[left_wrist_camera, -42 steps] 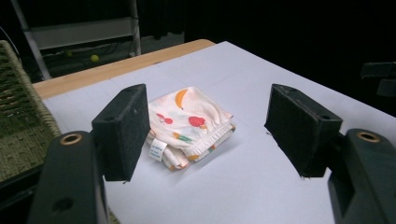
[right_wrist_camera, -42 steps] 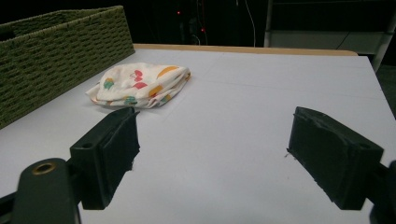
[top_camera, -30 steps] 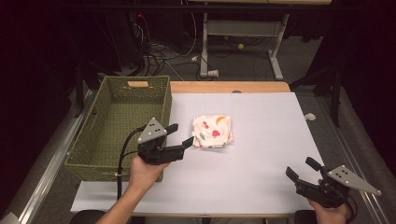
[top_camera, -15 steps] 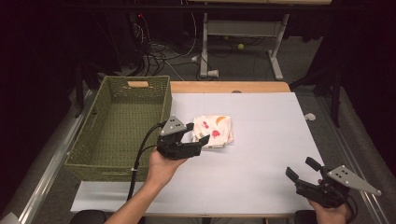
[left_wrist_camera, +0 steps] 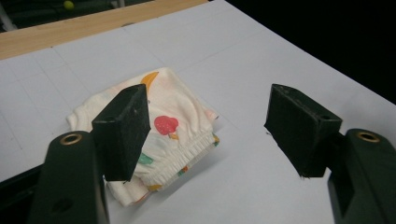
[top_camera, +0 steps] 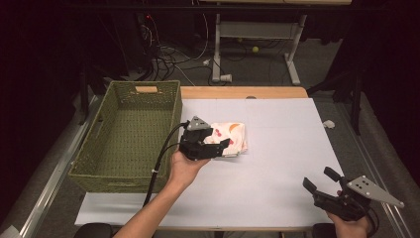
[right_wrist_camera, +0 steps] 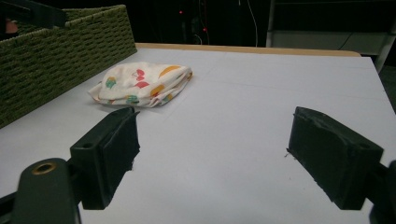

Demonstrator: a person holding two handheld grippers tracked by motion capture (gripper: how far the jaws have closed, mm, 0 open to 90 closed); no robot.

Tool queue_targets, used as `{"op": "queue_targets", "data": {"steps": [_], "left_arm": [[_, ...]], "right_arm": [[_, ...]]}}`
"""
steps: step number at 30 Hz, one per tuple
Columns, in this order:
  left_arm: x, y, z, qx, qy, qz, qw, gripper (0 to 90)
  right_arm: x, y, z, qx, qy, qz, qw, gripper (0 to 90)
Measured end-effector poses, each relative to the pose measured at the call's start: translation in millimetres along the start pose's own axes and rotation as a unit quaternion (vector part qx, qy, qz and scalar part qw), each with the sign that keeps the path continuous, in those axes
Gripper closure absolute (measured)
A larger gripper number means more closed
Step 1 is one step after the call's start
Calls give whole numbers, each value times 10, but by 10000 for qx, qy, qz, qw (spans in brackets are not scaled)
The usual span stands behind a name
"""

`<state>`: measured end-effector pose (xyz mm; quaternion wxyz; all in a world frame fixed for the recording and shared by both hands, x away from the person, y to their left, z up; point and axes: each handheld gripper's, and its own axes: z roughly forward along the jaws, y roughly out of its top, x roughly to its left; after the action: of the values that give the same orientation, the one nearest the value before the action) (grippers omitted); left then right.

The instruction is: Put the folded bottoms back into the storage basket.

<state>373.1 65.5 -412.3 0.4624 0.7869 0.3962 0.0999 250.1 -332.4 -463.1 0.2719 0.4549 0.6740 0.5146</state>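
A folded white cloth (top_camera: 232,137) with coloured fruit prints lies on the white table top, just right of the basket. The cloth (left_wrist_camera: 159,135) fills the middle of the left gripper view, its elastic hem toward the camera. My left gripper (top_camera: 222,146) hovers open at the cloth's near-left edge, one jaw over the fabric and the other over bare table. The left gripper (left_wrist_camera: 208,128) holds nothing. Far off at the near right corner, my right gripper (top_camera: 318,181) stands open and empty. From the right gripper (right_wrist_camera: 212,154) the cloth (right_wrist_camera: 142,85) lies ahead to the left.
A green woven basket (top_camera: 101,166) stands empty along the table's left side; its wall (right_wrist_camera: 51,60) rises at the left in the right gripper view. A wooden strip (top_camera: 242,92) runs along the table's far edge. Cables and a desk frame lie on the floor beyond.
My left gripper has moved right and forward from beside the basket to the cloth's near-left edge, still open. The right gripper has stayed in place.
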Motion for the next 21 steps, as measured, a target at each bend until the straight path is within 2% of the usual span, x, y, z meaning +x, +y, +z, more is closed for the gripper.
{"op": "queue_targets", "data": {"steps": [8, 17, 21], "left_arm": [[116, 96, 171, 414, 365, -121, 9984, 289], [302, 247, 387, 760, 478, -446, 9950, 271], [341, 298, 469, 873, 570, -414, 9937, 271]], "right_arm": [[-5, 0, 2, 3, 11, 0, 10000, 168], [-8, 1, 9, 28, 39, -5, 10000, 168], [-16, 2, 17, 56, 72, 9, 10000, 167]]}}
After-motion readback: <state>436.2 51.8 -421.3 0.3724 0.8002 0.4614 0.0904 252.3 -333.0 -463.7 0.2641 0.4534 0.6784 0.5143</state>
